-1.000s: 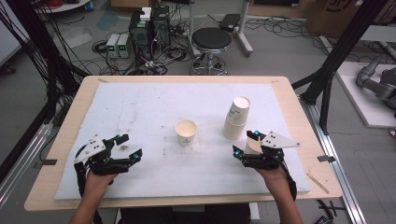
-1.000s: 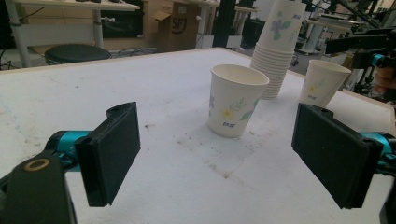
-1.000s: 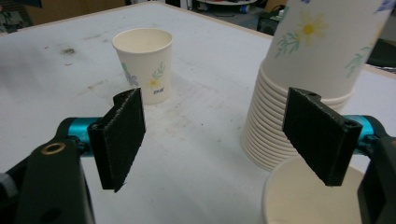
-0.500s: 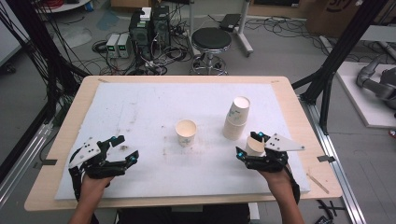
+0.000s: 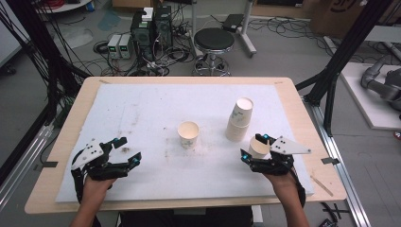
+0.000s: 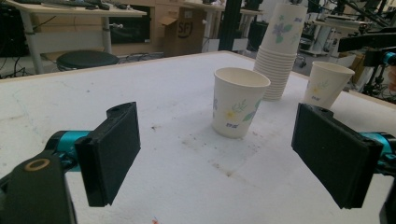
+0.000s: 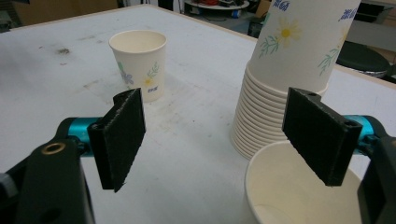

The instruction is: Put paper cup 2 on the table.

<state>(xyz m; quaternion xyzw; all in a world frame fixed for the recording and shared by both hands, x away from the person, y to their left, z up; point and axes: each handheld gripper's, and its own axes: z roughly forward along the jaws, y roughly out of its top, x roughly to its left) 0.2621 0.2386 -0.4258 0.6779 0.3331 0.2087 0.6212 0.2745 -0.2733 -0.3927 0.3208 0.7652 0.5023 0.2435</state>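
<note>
**Right claw spread beside a paper cup, left claw spread over bare pad**

Right claw [image 5: 256, 147] sits near the table's right front, jaws spread wide. In the right gripper view one black pad [image 7: 321, 133] hangs over the rim of a loose cup [image 7: 299, 186], the other pad [image 7: 122, 133] stands well off to the side, and neither presses on the cup wall. Left claw [image 5: 126, 151] rests near the left front of the table, its jaws likewise spread with only bare pad between them.

From biggest to smallest: the wooden table [image 5: 61, 137] carries a white foam mat [image 5: 142, 109] that covers most of its top and shows dark smudges toward the middle. On the mat's right half stands a tall stack of cups [image 5: 240, 119], printed with flowers, upright. The loose cup [image 5: 259, 146] stands upright just in front of that stack, close to it, with the right claw around its rim. A third single cup [image 5: 188, 135] stands upright near the mat's middle, well apart from both claws and open end up.
</note>
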